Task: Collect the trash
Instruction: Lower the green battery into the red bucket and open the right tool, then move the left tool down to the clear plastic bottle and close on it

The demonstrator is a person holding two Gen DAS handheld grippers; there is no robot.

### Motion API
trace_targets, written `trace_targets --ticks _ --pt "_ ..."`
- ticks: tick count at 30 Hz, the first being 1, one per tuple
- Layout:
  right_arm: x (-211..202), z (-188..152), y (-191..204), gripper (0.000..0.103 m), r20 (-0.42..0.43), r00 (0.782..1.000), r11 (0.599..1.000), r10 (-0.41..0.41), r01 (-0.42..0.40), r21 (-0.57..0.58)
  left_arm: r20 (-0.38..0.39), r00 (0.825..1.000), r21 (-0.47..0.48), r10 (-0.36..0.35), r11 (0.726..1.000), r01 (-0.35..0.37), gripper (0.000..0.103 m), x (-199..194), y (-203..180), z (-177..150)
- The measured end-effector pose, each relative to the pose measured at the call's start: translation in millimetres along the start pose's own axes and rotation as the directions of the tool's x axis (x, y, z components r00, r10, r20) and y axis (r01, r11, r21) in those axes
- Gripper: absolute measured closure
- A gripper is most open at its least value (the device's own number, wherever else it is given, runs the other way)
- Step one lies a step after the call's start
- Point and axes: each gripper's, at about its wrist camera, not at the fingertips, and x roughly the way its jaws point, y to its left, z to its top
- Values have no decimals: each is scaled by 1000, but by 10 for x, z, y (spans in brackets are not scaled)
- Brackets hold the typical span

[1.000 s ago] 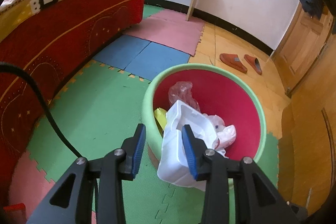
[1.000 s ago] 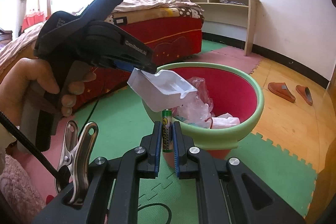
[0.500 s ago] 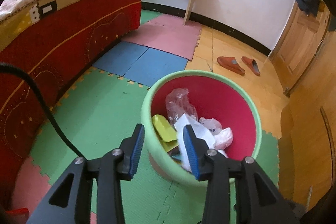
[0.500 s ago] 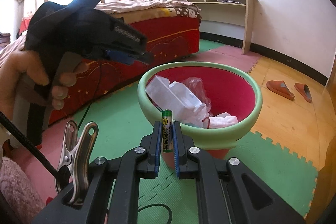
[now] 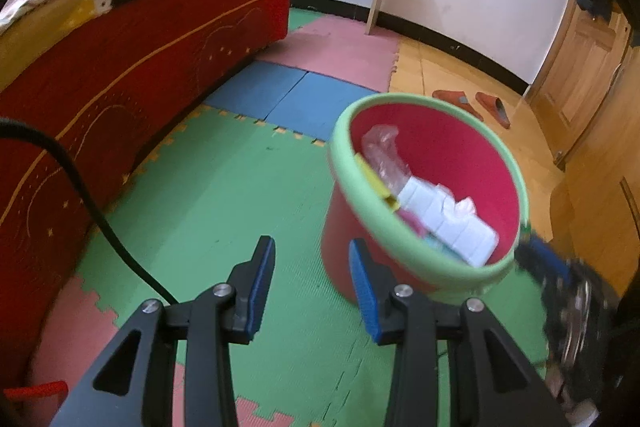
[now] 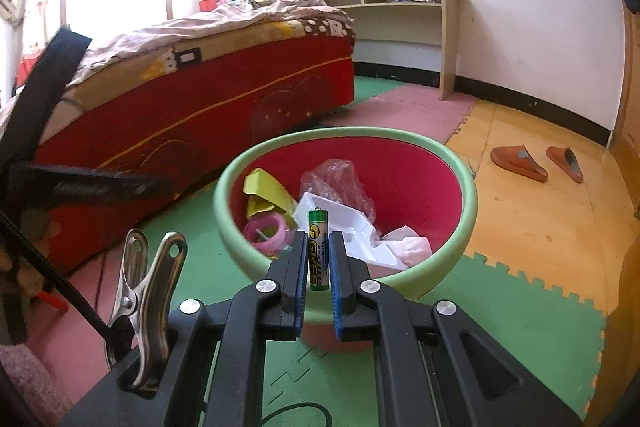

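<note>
Our right gripper [image 6: 318, 263] has its fingers [image 6: 297, 267] clenched on one green battery [image 6: 318, 250], which stands upright between the pads with its tip poking above them, and seen from this wrist it sits in front of the near rim of the bin [image 6: 466, 183]. Our left gripper [image 5: 312, 287] is released, its fingers [image 5: 262, 283] parted with nothing between them, hanging above the green foam mat [image 5: 224, 187] with the bin at about two o'clock from it. To do the drop well, we judge that we should carry the battery on toward twelve o'clock until it is past the near rim and above the red interior, then part the fingers fully so it falls clear and does not roll off the rim; the left gripper should keep out at nine o'clock so the two do not collide. Inside the bin we count one white foam tray [image 6: 344, 223], one crumpled clear plastic bag [image 6: 336, 179], one yellow piece [image 6: 266, 187], one pink ring [image 6: 266, 229] and one pale wad of tissue [image 6: 408, 245]; anything underneath we cannot tell. Further out at two o'clock lie two orange slippers [image 6: 518, 163] on the wooden floor [image 6: 520, 219], and at ten o'clock stands one red bed [image 6: 192, 107].
</note>
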Motion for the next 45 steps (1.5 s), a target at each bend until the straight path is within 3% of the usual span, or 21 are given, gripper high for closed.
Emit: trace_targets --ticks 11,15,19,32,38,45 --pt "226 9 -72 92 -10 1000 1000 -9 9 14 -36 999 29 7 1000 -6 63 19 45 -424" --pt "246 -19 -95 78 -9 1000 1000 3 -2 22 -48 999 33 0 999 1 63 39 24 -515" --pt "212 -38 -89 72 10 1000 1000 5 -5 13 -60 998 31 -6 999 8 63 59 22 -602" --pt "-169 5 -224 71 23 1000 997 -4 2 79 -103 995 18 -14 1000 16 63 39 50 -933" --pt "-393 -38 -170 71 12 999 999 -36 35 27 -129 991 35 -28 999 33 63 20 -7 -1128" --pt "-490 -203 -121 71 -46 997 998 -57 57 4 -230 972 101 -50 992 75 63 151 -241 -1476"
